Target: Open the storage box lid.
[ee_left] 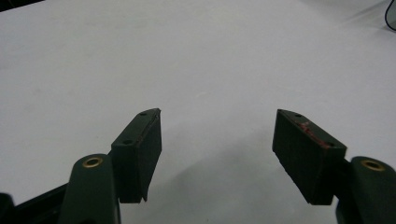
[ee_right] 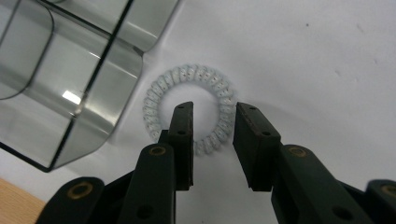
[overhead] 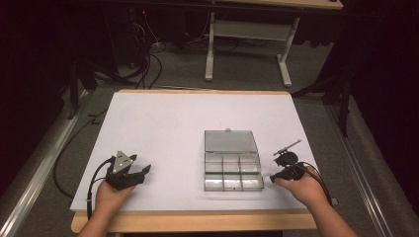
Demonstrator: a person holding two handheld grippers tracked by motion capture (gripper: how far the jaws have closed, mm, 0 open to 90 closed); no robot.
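A clear spiral hair tie lies flat on the white table, just off a rounded corner of the clear compartment box. My right gripper hangs over it, open by a narrow gap. One jaw tip is over the ring's hollow middle, the other over its right side, with nothing held. In the high view the right gripper is at the front right corner of the box, whose lid lies open behind it. My left gripper is far to the left, wide open over bare table.
The box has several small compartments that look empty. The table's wooden front edge runs just below both hands. Beyond the far edge, a second table's white legs and loose cables stand on the floor.
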